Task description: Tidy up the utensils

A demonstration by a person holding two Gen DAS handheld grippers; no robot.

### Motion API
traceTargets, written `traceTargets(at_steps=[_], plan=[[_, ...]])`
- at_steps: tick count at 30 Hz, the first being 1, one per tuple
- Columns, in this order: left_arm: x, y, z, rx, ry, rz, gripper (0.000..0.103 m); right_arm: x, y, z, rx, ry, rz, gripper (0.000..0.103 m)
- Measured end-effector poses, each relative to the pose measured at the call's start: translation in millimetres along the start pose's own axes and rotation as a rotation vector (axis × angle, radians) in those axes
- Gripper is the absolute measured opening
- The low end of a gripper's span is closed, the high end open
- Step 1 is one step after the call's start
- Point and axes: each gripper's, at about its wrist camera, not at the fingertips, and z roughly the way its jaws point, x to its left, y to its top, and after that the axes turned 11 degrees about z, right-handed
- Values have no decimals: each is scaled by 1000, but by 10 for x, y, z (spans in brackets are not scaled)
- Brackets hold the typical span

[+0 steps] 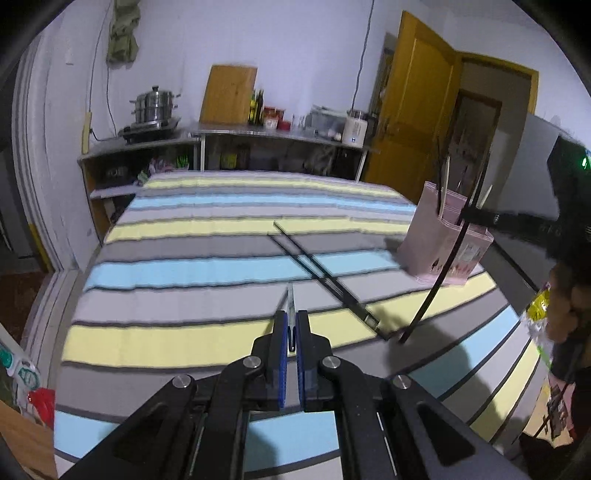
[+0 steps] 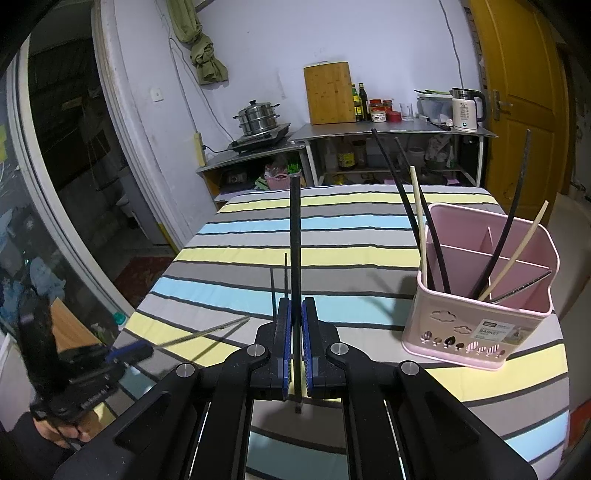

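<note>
With my left claw (image 1: 291, 332) clamped on a thin metal chopstick (image 1: 290, 301) and my right claw (image 2: 295, 317) clamped on a black chopstick (image 2: 294, 236), I should tip each steeply into the pink basket (image 2: 480, 328) near the table's (image 2: 332, 258) right edge.

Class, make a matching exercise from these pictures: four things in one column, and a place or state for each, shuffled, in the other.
Things:
1. right gripper
2. left gripper
3. pink basket
4. cutting board

Place or state:
A. jaws shut on a metal chopstick
B. jaws shut on a black chopstick
C. leans against the wall
D. stands on the striped cloth

Pairs: 1-B, 2-A, 3-D, 4-C
</note>
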Motion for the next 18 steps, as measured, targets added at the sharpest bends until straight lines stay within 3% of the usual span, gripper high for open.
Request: traceTargets(at_steps=[7, 18], plan=[[-26, 279, -139, -75, -8, 1, 3, 1, -4, 0, -1, 0, 0, 5], [-177, 638, -86, -105, -34, 31, 3, 1, 10, -110, -19, -4, 3, 5]])
